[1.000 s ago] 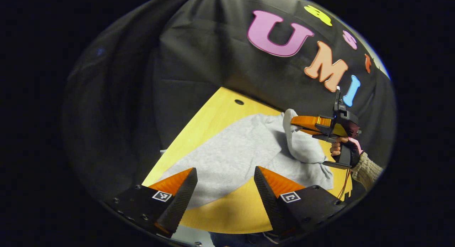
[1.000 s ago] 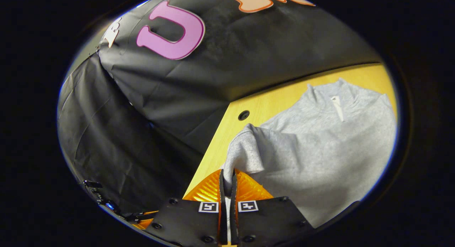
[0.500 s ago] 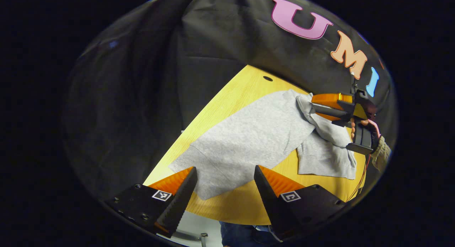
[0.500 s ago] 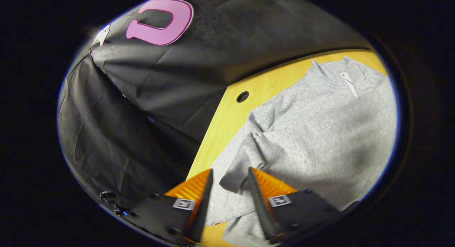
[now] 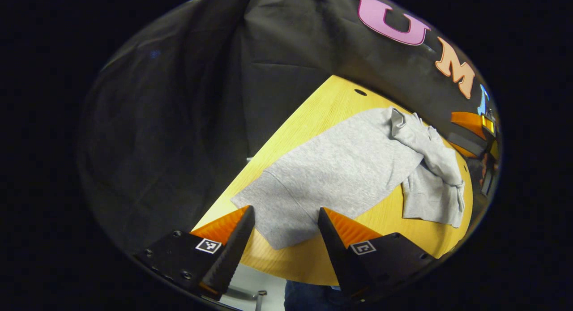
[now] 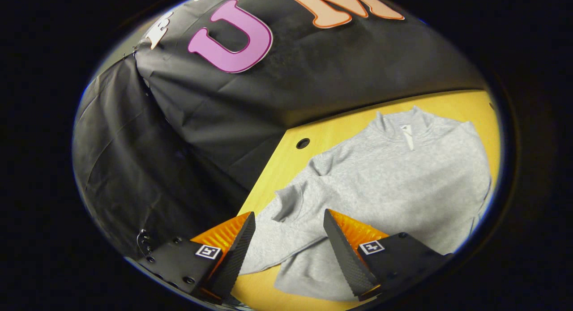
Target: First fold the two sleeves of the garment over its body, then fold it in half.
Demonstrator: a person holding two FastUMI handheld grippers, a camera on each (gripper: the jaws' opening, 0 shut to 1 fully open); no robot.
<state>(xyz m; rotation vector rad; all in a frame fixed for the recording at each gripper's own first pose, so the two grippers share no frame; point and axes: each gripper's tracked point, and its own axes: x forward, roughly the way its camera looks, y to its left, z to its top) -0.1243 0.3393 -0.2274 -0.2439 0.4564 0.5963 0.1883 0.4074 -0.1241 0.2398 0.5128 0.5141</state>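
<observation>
The yellow wooden desk [image 5: 313, 118] carries the whole job, with a small round hole [image 6: 303, 143] near its far edge. Spread across it lies the grey garment [image 6: 403, 181], a pullover with a short zip at the collar [image 6: 408, 134], its body flat on the desk.

One sleeve [image 6: 286, 221] lies bunched and slack over the side of the body, its cuff [image 6: 286, 201] turned up and creased rather than laid smooth. In the left gripper view the same sleeve [image 5: 429, 168] sits as a rumpled heap on the garment's far side, hanging partly onto bare desk. The other sleeve cannot be made out from here.

The right gripper [image 6: 288, 239] hovers just above that sleeve with its jaws wide apart, holding nothing. The left gripper [image 5: 284, 232] hangs over the hem corner [image 5: 277, 230] at the near edge of the desk, its jaws equally wide and empty.

By my reading, the sleeve-folding step is in hand and only roughly begun. The next move calls for a firm pinch on a cuff and a clean carry across the body, laid flat, before any halving.
</observation>
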